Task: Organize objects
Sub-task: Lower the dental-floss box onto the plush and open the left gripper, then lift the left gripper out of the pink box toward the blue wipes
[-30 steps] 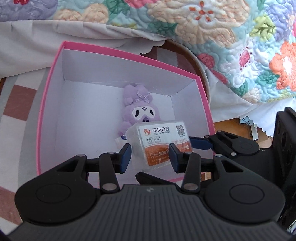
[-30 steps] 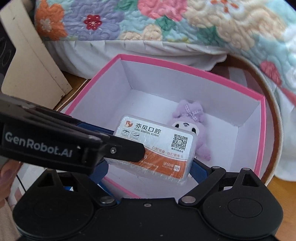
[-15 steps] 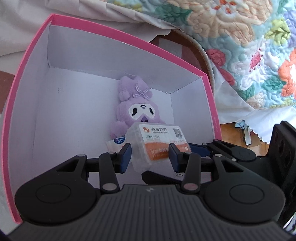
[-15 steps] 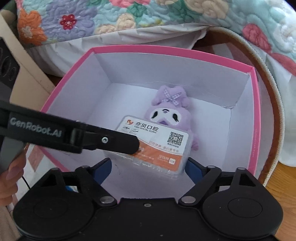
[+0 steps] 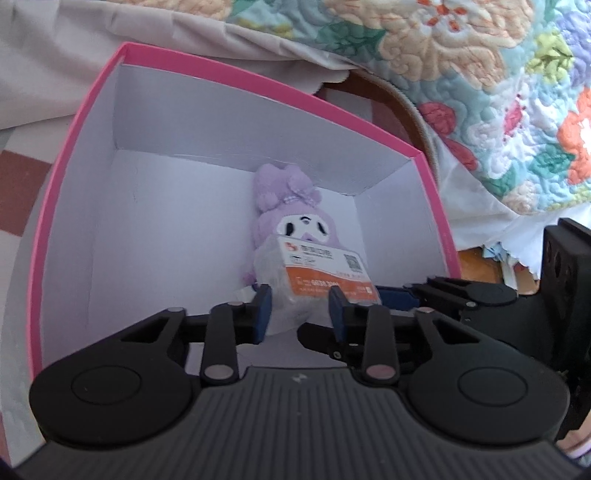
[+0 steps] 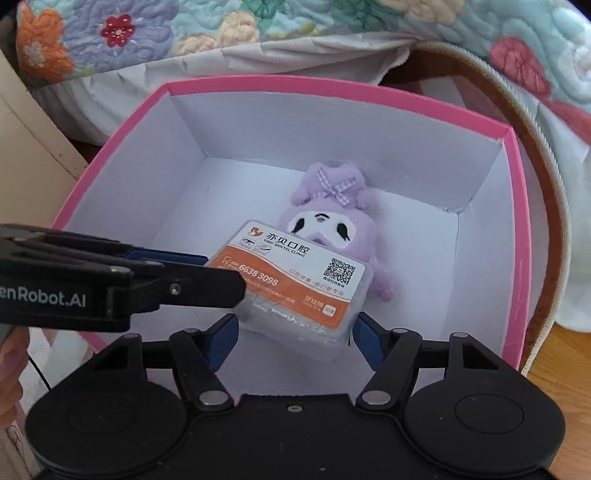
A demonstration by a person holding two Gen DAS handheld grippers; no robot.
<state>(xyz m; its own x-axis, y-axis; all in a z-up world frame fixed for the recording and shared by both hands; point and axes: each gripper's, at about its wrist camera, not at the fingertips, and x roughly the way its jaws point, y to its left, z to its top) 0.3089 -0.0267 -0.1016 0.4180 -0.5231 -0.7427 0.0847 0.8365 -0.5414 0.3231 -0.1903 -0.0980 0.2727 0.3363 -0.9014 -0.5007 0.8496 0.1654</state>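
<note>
A clear plastic floss box (image 5: 317, 273) (image 6: 295, 284) with a white and orange label hangs tilted inside the pink box (image 5: 258, 83) (image 6: 332, 86). It is just above the lower half of a purple plush toy (image 5: 291, 218) (image 6: 332, 206) that lies on the white floor. My left gripper (image 5: 297, 310) (image 6: 221, 271) comes in from the left. Its jaws are closing, and its blue pads press on the floss box's left end. My right gripper (image 6: 295, 325) is also closing. Its pads touch the floss box's two short ends.
A floral quilt (image 5: 461, 55) (image 6: 184, 29) hangs over the far side. A brown round rim (image 6: 554, 221) curves round the pink box's right side, with wooden floor (image 6: 565, 350) beyond it. A beige board (image 6: 29, 147) stands at the left. The pink box's left half holds nothing.
Both grippers have sunk deeper into the pink box with the floss box, which now covers the plush's lower half. Both pairs of jaws have narrowed.
</note>
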